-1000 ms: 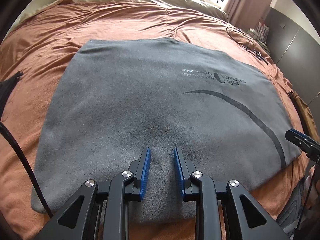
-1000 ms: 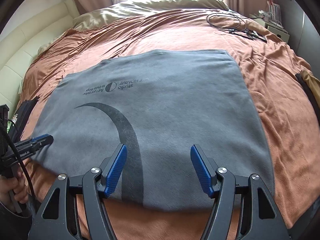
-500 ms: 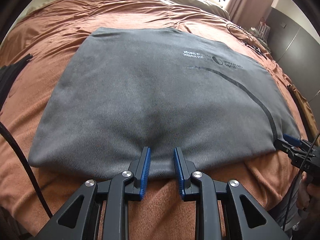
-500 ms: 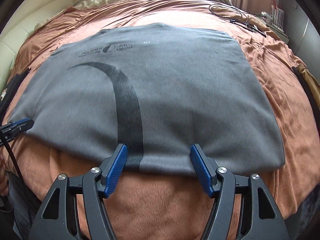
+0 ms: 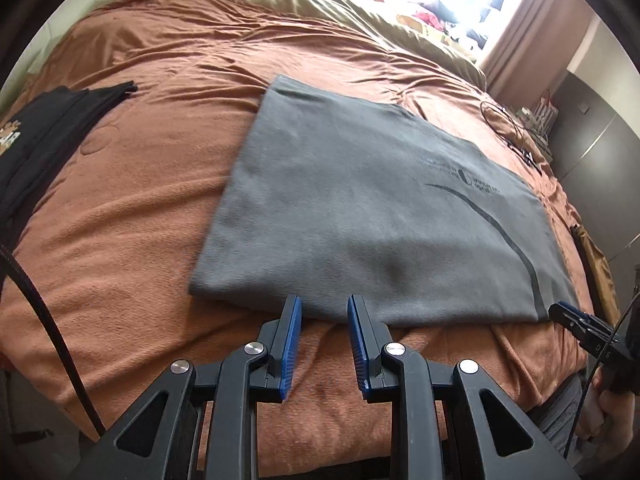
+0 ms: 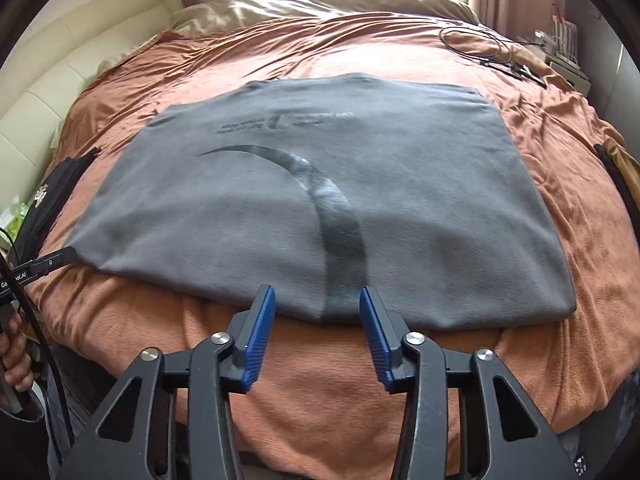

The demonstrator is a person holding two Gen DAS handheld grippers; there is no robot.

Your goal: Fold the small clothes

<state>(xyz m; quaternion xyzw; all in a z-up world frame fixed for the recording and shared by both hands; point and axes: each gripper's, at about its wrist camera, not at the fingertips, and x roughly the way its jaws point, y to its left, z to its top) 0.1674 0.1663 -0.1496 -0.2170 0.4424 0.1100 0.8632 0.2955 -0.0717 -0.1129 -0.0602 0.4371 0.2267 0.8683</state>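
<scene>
A grey shirt [image 5: 360, 220] [image 6: 280, 200] lies folded into a flat rectangle on the brown blanket [image 5: 140, 200], with a black curved stripe and small print on top. My left gripper [image 5: 324, 304] hovers at the shirt's near edge close to its left corner. Its jaws stand a little apart and grip nothing. My right gripper [image 6: 317, 294] is at the same near edge, by the foot of the black stripe. Its jaws are closing; the cloth's edge shows in the gap, and the pads do not press on it. Each gripper also shows in the other's view: the right gripper [image 5: 568, 316], the left gripper [image 6: 60, 258].
A folded black garment [image 5: 36, 140] [image 6: 52, 200] lies on the blanket left of the shirt. Black cables [image 5: 504, 120] [image 6: 480, 48] lie far right. An olive duvet [image 5: 320, 4] is bunched at the far end. A dark cabinet [image 5: 592, 140] stands on the right.
Both grippers have drawn back from over the shirt to its near edge. The left one has also shifted left toward the corner. The right jaws have narrowed.
</scene>
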